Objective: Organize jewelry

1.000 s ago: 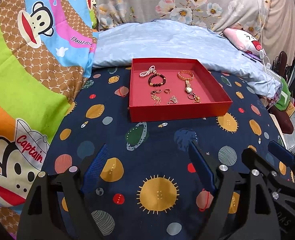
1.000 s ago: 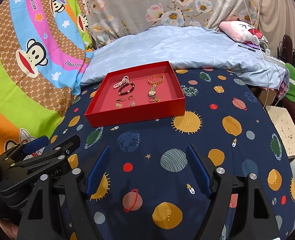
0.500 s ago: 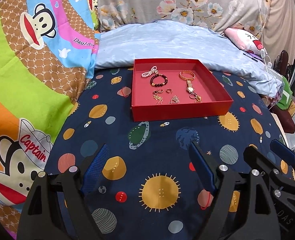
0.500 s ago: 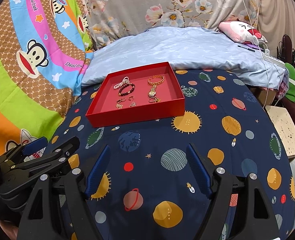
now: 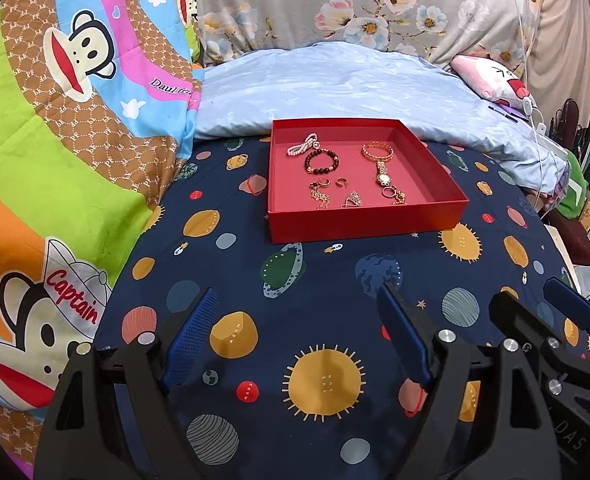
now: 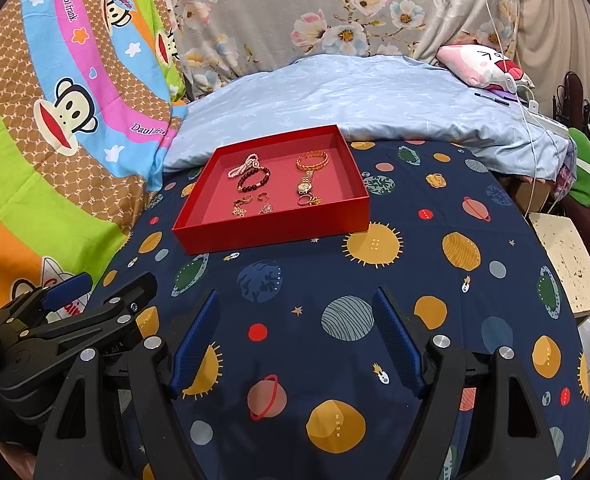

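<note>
1. A bed covered by a navy planet-print sheet (image 5: 295, 304) was recorded as the work surface; a pale blue quilt (image 5: 335, 84) lay behind it and a floral cushion (image 5: 355, 4) stood at the back.
2. A red tray (image 5: 365, 224) was found on the sheet just before the quilt, well apart from both grippers, with only bare sheet between.
3. Inside the tray were noted a white bead bracelet (image 5: 303, 145), a dark bead bracelet (image 5: 321, 162), a gold bangle (image 5: 377, 151), a gold watch (image 5: 383, 176), and small rings and chains too fine to sort.
4. A cartoon-monkey blanket (image 5: 55, 152) was seen at the left; "Captain" was legible on it. "MOON", "MARS" and "EARTH" were read on the sheet.
5. The left gripper (image 5: 297, 336) was observed spread wide, nothing between its jaws.
6. The right gripper (image 6: 295, 336) was likewise spread and empty.
</note>
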A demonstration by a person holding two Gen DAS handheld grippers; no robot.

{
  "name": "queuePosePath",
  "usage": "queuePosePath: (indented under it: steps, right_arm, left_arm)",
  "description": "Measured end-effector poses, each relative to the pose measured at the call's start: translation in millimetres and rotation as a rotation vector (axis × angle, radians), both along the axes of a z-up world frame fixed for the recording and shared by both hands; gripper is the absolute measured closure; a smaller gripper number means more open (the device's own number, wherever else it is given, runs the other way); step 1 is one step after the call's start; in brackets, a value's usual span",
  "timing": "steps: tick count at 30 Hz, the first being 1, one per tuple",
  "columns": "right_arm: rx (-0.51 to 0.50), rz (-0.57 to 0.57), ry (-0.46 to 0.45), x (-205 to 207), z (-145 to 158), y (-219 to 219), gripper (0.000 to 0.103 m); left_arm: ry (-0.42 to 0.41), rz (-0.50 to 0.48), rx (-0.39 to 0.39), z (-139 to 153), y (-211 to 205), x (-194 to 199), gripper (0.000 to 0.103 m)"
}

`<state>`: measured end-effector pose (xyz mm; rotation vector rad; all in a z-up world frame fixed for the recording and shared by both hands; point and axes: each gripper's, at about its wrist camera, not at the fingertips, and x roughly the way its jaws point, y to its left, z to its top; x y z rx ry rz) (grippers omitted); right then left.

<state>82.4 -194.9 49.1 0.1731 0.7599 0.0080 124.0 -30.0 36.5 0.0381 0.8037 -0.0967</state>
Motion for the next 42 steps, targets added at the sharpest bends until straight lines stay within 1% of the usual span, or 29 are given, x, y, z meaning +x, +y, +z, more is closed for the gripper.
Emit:
queuePosePath:
  steps: [9,14,30,34,37,42]
  right_arm:
    - [0.0,0.0,-0.002,-0.2,-0.2,-0.3,0.027]
    - [-0.008,-0.011,-0.004,-2.0,1.7,-2.0,0.023]
    - [-0.006,-0.013,-0.005,-3.2,4.0,-3.3,0.023]
    - [-0.009,-0.013,-0.007,-3.1,3.9,-3.4,0.021]
    - [-0.017,-0.018,-0.002,0.0,2.7,-1.9,0.019]
    - [-0.029,-0.023,0.006,3.5,-0.7,0.2,0.019]
  left_arm:
    - [-0.001,0.0,0.0,0.0,-0.6,-0.2,0.024]
    - [0.0,0.001,-0.001,0.2,-0.7,-0.4,0.024]
    - [0.008,0.014,0.004,-1.7,3.0,0.8,0.024]
    - [0.009,0.017,0.006,-1.9,4.8,1.3,0.024]
    - [0.007,0.016,0.017,-2.3,3.8,1.0,0.023]
    - [0.008,0.053,0.044,-5.0,2.3,0.0,0.022]
